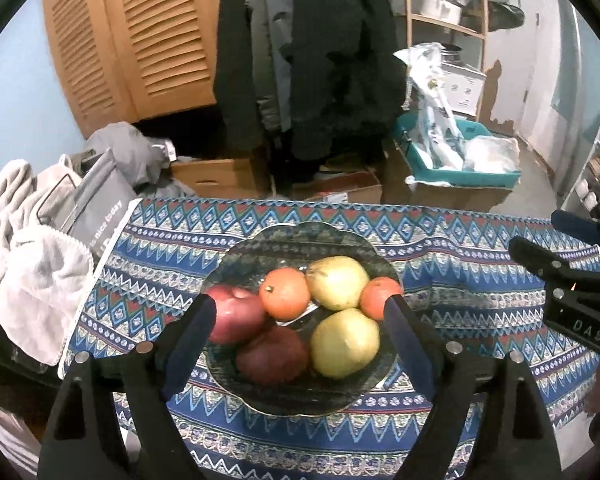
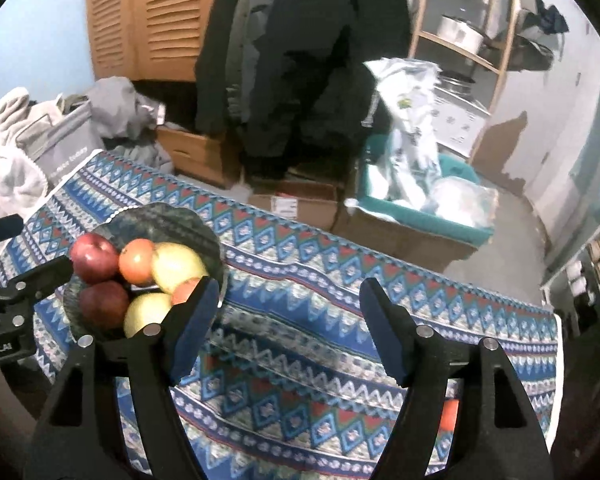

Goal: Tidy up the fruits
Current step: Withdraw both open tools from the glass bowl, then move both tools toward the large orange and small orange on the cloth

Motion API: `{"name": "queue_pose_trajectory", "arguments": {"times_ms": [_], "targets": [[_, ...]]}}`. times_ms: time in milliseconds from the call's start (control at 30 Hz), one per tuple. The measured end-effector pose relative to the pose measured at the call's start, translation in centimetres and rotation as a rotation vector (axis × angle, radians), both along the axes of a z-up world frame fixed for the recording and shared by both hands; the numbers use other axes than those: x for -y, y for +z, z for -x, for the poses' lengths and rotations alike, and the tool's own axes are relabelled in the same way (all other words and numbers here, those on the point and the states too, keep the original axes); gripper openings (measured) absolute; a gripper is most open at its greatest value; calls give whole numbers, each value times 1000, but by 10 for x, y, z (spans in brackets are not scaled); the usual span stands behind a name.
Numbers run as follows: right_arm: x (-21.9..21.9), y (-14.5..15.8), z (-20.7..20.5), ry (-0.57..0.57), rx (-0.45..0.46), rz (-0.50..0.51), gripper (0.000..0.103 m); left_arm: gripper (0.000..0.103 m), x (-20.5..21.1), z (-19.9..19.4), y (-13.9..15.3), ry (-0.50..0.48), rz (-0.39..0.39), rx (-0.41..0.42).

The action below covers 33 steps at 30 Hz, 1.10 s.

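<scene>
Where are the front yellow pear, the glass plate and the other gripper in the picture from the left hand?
Front yellow pear [image 1: 345, 342], left wrist view, middle of its skin.
Glass plate [image 1: 300, 402], left wrist view, bare near rim.
Right gripper [image 1: 556, 246], left wrist view, between its fingertips.

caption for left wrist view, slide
Open left gripper over dark plate holding two apples, two pears, two oranges.

patterned tablecloth | dark coats | teal bin, perhaps holding bags
</scene>
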State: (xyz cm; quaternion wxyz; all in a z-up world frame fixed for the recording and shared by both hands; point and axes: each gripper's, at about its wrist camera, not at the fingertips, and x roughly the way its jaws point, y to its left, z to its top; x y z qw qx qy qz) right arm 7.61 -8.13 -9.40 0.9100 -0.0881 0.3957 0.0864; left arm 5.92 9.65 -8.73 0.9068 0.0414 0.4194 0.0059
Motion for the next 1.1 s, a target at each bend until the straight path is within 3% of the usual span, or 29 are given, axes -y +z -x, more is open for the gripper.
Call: {"name": "queue_pose_trajectory", "arguments": {"times_ms": [1100], "targets": [[132,11,50,-231,15,80,72,87,107,17,16,-185,-27,4]]}}
